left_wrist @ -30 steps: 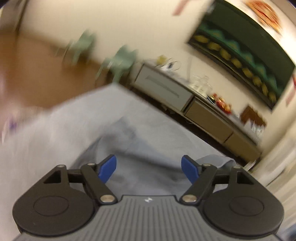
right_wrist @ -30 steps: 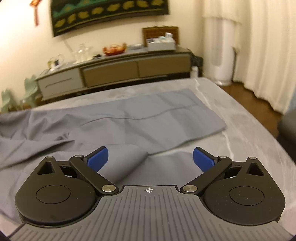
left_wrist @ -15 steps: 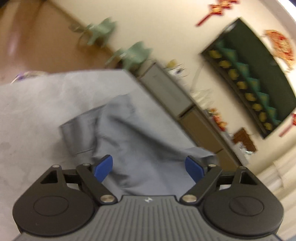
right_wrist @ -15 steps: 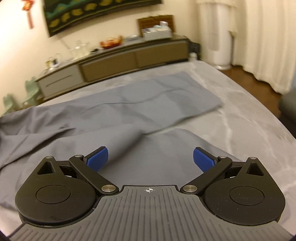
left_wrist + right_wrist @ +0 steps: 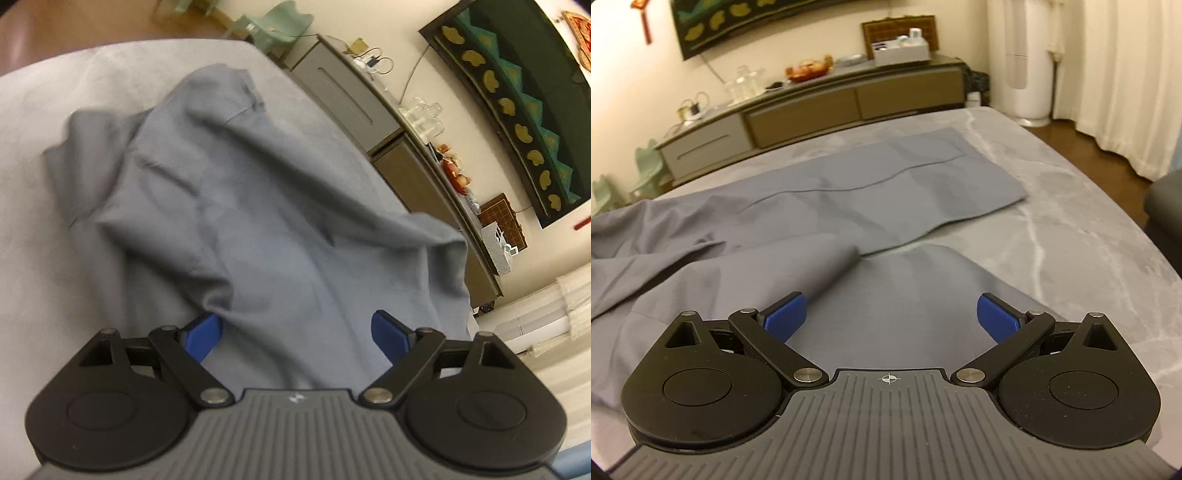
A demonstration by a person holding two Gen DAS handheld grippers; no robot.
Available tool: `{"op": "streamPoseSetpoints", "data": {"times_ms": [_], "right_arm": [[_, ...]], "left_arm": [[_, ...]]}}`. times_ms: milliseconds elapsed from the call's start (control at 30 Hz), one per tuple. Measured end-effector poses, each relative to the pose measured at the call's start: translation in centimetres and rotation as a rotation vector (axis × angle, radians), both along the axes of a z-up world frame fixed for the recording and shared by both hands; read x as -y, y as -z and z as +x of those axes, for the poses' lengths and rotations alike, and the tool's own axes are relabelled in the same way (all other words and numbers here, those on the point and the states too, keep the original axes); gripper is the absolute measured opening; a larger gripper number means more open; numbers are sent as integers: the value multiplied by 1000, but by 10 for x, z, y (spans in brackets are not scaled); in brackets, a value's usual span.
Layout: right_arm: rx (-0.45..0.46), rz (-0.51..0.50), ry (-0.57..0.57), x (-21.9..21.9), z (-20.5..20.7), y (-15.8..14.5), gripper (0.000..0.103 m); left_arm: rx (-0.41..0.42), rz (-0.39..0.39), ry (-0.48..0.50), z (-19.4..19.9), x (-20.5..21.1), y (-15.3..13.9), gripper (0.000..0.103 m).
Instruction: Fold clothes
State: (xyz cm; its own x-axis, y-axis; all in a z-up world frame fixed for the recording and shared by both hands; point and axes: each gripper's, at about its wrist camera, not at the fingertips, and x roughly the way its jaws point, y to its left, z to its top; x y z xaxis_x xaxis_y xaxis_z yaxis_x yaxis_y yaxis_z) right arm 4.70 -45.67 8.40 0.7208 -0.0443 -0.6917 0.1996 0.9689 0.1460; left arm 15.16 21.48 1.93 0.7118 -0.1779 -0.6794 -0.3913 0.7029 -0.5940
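A grey-blue garment (image 5: 258, 206) lies rumpled on the grey marbled surface (image 5: 37, 258). A raised fold of it runs down between the blue pads (image 5: 203, 336) of my left gripper (image 5: 297, 334). The jaws are closing, and the pads stand wide apart without pressing the cloth. In the right wrist view the same garment (image 5: 886, 192) has one long flat panel at the far side and a nearer rolled fold. My right gripper (image 5: 892, 315) hovers open over the near cloth, with nothing pinched.
A long low sideboard (image 5: 831, 107) with glassware and boxes stands against the wall beyond the surface. Small green chairs (image 5: 273, 22) are at its left end. A white tall appliance (image 5: 1027, 74), curtains (image 5: 1126, 74) and a dark seat (image 5: 1163, 206) are on the right.
The left gripper has swung down and in over the garment, which now fills its view and reaches between the pads. The right gripper has edged forward; the fold near its left pad lies flatter.
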Motion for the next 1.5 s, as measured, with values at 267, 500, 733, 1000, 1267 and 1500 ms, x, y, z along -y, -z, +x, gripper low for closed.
{"op": "streamPoseSetpoints", "data": {"times_ms": [267,500,733,1000,1267,1500], "right_arm": [[-3,116,33,22,-6,5,100],[-53,70,11,41,-11,14,100],[-57,-89,-10,47,0,19,100],[-91,-35,-231,30,53,36,96],[142,-39,-238,13,58,-22,2],[583,-778,-251,-50,-72,-46,29]], "left_arm": [[467,-57,-141,-58,-68,-60,4],[236,-144,-247,-54,-109,-12,5],[236,-183,-266,-53,-115,-18,6],[180,-163,-252,-43,-119,-9,7],[330,-144,-151,-41,-121,-23,5],[202,-214,-242,-70,-164,11,3]]}}
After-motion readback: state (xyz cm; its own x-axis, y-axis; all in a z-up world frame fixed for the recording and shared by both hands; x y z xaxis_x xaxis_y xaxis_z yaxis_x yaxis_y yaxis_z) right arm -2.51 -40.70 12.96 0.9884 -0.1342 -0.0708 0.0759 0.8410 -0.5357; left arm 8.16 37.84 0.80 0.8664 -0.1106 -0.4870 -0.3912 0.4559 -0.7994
